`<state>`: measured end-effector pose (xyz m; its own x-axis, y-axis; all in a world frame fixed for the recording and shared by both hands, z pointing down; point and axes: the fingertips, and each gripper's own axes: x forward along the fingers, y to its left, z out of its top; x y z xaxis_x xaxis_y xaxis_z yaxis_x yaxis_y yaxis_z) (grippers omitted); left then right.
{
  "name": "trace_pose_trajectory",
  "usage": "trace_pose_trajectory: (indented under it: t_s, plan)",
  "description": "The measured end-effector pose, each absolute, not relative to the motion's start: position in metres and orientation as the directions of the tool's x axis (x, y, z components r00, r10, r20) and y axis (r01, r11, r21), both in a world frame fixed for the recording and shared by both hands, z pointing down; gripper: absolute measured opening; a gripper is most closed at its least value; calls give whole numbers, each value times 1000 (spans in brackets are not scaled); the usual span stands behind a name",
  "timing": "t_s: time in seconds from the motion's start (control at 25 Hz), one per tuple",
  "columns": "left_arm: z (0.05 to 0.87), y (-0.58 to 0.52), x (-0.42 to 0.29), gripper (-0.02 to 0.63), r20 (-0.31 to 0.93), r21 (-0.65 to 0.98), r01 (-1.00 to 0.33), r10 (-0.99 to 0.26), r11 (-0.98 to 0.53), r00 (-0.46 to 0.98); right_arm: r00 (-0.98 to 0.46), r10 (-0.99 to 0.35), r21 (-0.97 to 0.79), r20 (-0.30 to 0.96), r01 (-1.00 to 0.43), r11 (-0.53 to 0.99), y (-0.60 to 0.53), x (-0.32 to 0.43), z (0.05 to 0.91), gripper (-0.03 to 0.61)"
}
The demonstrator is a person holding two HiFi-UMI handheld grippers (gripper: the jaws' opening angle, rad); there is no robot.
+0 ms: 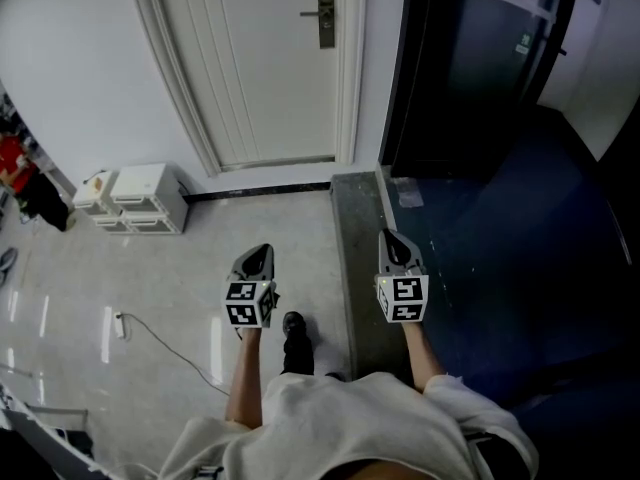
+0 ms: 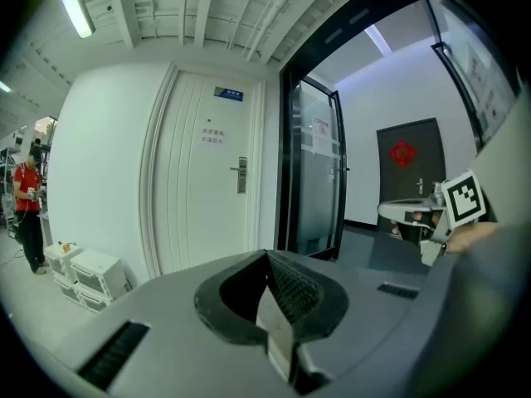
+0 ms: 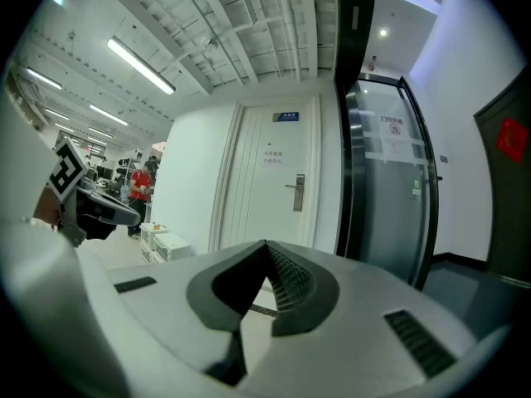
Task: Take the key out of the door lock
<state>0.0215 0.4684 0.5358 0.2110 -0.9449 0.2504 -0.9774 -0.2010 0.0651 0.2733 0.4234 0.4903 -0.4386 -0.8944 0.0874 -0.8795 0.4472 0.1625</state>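
Head view: white door (image 1: pixel 270 68) fills the top centre, shut. Dark glass door (image 1: pixel 480 58) in a black frame stands just right of it. Pale floor (image 1: pixel 180 278) lies below. A grey threshold strip (image 1: pixel 355 268) runs down from near the door's bottom right corner, w/ dark blue flooring to its right. White drawer units (image 1: pixel 145 198) sit on the floor against the wall, left of the door's bottom left corner. Person in red (image 1: pixel 15 168) is at the far left edge, well apart from everything else.

Left gripper (image 1: pixel 260 253) is held over the pale floor and right gripper (image 1: pixel 390 238) over the strip's right edge. Both point toward the door, well short of it, touching nothing. Left gripper view: jaws fully together, tips meeting, nothing btwn them. Right gripper view: same, jaws pressed tip to tip, empty. Each gripper shows in the other's view, marker cube facing the camera.

Black shoe (image 1: pixel 293 333) is on the floor btwn the two forearms. Thin cable (image 1: pixel 160 338) trails across the floor to the left.

Lock plate (image 1: pixel 326 16) w/ lever handle sits near the door's right edge, ahead of both grippers. Key is too small to make out at the lock in any view.
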Motion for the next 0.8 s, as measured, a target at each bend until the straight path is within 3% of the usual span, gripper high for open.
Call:
trace_pose_trajectory:
  t_s: [0.8]
  plan:
    - [530, 230, -71, 18, 230, 90, -957, -929, -275, 288, -384, -919, 202, 88, -897, 394, 208, 176, 476, 23]
